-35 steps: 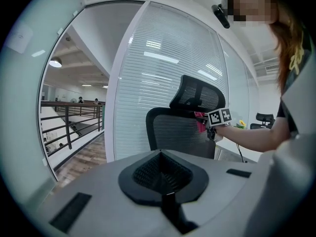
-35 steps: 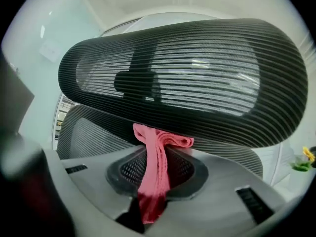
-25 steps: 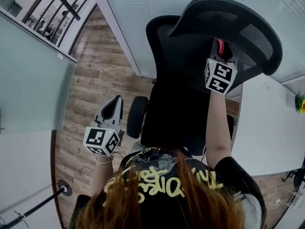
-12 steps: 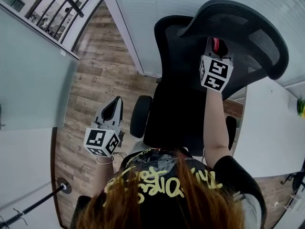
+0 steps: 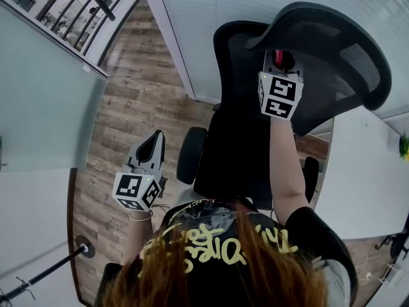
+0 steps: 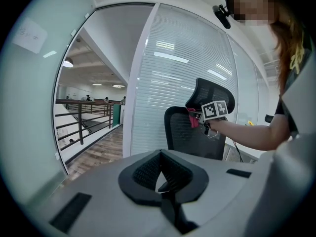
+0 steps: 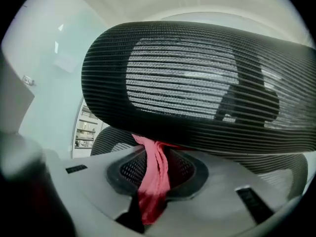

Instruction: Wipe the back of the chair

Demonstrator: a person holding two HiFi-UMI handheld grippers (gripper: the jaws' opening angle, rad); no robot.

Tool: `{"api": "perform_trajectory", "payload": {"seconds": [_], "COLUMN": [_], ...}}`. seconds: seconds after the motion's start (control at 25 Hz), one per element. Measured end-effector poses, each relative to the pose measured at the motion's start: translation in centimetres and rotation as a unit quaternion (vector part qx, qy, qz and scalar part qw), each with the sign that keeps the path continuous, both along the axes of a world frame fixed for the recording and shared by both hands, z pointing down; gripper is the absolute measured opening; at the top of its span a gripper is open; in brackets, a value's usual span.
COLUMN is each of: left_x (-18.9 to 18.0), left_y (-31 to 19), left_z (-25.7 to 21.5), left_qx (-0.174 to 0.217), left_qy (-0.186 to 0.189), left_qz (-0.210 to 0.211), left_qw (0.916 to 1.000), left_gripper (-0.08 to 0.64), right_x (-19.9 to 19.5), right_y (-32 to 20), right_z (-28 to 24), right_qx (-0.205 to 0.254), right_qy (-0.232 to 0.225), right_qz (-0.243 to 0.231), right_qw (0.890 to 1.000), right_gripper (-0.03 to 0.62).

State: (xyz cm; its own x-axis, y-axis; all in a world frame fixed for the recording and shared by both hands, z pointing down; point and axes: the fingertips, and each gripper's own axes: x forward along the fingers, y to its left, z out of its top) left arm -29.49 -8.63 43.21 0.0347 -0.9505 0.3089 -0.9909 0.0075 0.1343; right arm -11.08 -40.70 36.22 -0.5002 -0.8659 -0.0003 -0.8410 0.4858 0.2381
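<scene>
Shifted leftward along the back of the chair [image 5: 233, 139] since a second ago: right gripper [image 7: 157, 191], marker cube with it. Left gripper [image 5: 152, 147] — low over the wood floor [image 5: 128, 107], left of the chair and apart from it, jaws together on nothing; black mesh chair at centre, headrest [image 5: 332, 43] above. Right gripper clenched on a pink-red cloth [image 5: 279, 59], the cloth's upper end against the mesh just under the headrest — white counter [image 5: 358, 171] at far right.
</scene>
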Motion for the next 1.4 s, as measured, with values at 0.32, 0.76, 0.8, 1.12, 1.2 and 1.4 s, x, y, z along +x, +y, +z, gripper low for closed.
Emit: {"api": "perform_trajectory", "payload": {"seconds": [0.32, 0.76, 0.8, 1.12, 1.2, 1.4], "left_x": [-1.1, -2.0, -2.1, -2.4, -2.5, -2.0], "left_y": [0.8, 1.4, 1.4, 1.8, 1.8, 1.4], "left_z": [-0.2, -0.3, -0.3, -0.5, -0.7, -1.2], "left_qx": [0.000, 0.001, 0.002, 0.006, 0.009, 0.018], "left_qy": [-0.004, -0.006, -0.006, -0.006, -0.006, -0.008], "left_qz": [-0.011, -0.017, -0.018, -0.028, -0.029, -0.022], "left_qw": [0.9999, 0.9998, 0.9998, 0.9996, 0.9995, 0.9996], "left_gripper": [-0.008, -0.008, -0.008, -0.008, -0.008, -0.008], "right_x": [-2.7, -7.3, -7.7, -11.2, -11.9, -12.3], "right_y": [0.7, 2.3, 2.5, 4.4, 5.4, 8.7], "right_z": [0.0, -0.2, -0.2, 0.2, 0.4, 0.6], "right_qx": [-0.007, -0.012, -0.013, -0.036, -0.052, -0.065], "right_qy": [-0.010, -0.027, -0.028, -0.038, -0.046, -0.056], "right_qz": [-0.021, -0.070, -0.077, -0.139, -0.157, -0.199], "right_qw": [1.000, 0.997, 0.997, 0.989, 0.985, 0.976], "right_gripper": [0.071, 0.071, 0.071, 0.071, 0.071, 0.071]}}
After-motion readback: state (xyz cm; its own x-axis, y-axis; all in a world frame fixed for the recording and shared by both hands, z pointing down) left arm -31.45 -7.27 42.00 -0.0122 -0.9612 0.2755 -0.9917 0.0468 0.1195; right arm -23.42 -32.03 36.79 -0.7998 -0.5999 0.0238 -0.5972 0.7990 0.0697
